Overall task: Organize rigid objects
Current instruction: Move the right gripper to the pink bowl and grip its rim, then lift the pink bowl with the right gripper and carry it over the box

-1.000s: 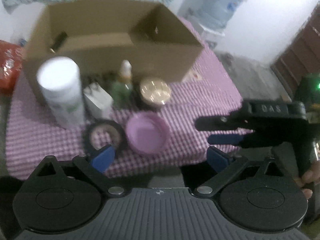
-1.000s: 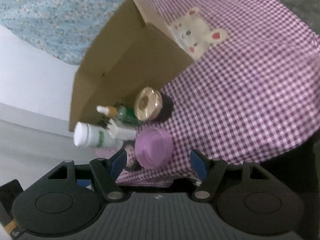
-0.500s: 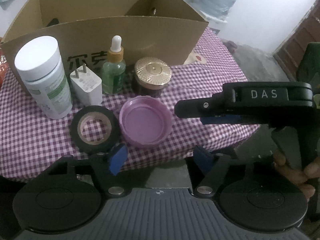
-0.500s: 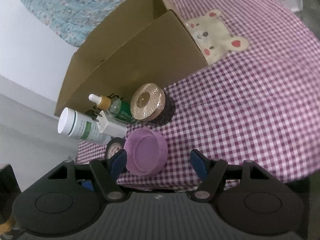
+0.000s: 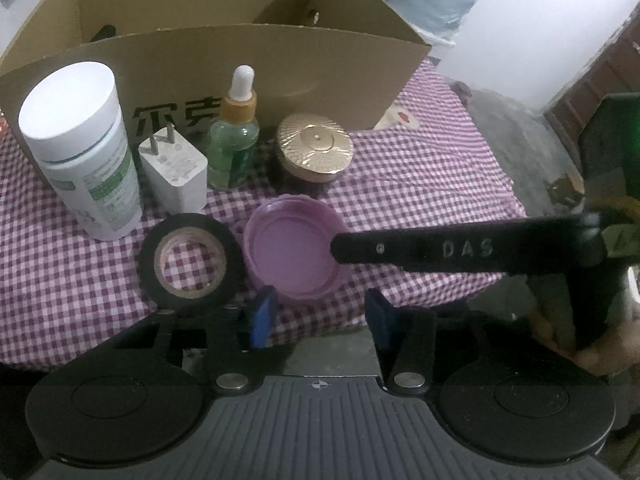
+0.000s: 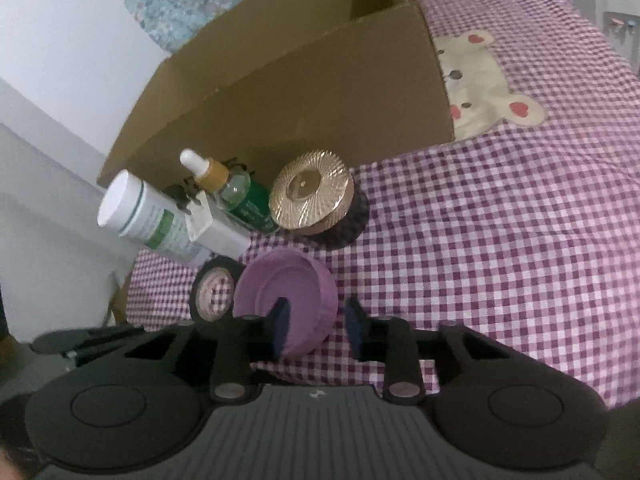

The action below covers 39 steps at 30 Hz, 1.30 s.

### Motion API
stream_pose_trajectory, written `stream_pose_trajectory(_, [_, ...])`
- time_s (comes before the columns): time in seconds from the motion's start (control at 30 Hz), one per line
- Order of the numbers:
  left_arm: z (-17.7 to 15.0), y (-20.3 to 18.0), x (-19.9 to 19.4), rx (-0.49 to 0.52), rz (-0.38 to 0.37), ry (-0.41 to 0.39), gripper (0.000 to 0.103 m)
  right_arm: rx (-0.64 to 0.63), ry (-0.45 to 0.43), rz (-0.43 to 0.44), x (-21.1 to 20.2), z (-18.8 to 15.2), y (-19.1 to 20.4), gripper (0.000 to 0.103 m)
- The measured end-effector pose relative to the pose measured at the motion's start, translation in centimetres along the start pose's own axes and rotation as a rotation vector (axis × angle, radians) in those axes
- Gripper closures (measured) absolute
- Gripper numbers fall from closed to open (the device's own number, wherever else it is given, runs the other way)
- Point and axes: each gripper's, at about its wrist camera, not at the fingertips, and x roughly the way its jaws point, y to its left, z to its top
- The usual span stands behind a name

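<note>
A purple lid (image 5: 294, 252) lies open side up on the checked cloth, beside a black tape roll (image 5: 190, 258). My right gripper (image 6: 318, 326) straddles the lid's (image 6: 286, 296) near rim, one pad inside and one outside. Its jaws are closing, with a sliver of cloth still showing beside the outer pad. From the left wrist view its black finger (image 5: 440, 248) reaches over the lid. My left gripper (image 5: 320, 318) hangs at the table's front edge just short of the lid, jaws closing on nothing.
Behind the lid stand a white bottle (image 5: 80, 148), a white charger plug (image 5: 176, 168), a green dropper bottle (image 5: 234, 136) and a gold-lidded jar (image 5: 314, 150). An open cardboard box (image 5: 304, 68) stands behind them. Bare checked cloth (image 6: 500, 240) spreads to the right.
Both grippers' jaws have narrowed. The right gripper has rolled and slid onto the purple lid's rim. The left gripper has sunk a little toward the table edge.
</note>
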Motion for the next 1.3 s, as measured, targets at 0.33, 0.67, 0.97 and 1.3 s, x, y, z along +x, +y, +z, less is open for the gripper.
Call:
stream_pose_trajectory(0.33, [1.1, 0.3, 1.5, -0.006, -0.048, 0.047, 0.056, -0.049, 0.019, -0.065, 0.6, -0.3, -0.6, 0.086])
stream_pose_trajectory(0.67, [2.3, -3.4, 3.0, 0.186, -0.054, 0.069, 0.048, 0.031, 0.001, -0.082, -1.4, -0.5, -4.0, 0.086])
stream_pose_trajectory(0.97, [2.7, -3.9, 4.5, 0.252, 0.006, 0.104, 0.033, 0.065, -0.003, -0.046, -1.7, -0.5, -4.6, 0.085])
stream_pose_trajectory(1.3, [3.0, -5.0, 5.5, 0.316, 0.052, 0.081, 0.029, 0.087, 0.002, -0.015, -1.3, -0.1, -4.9, 0.085])
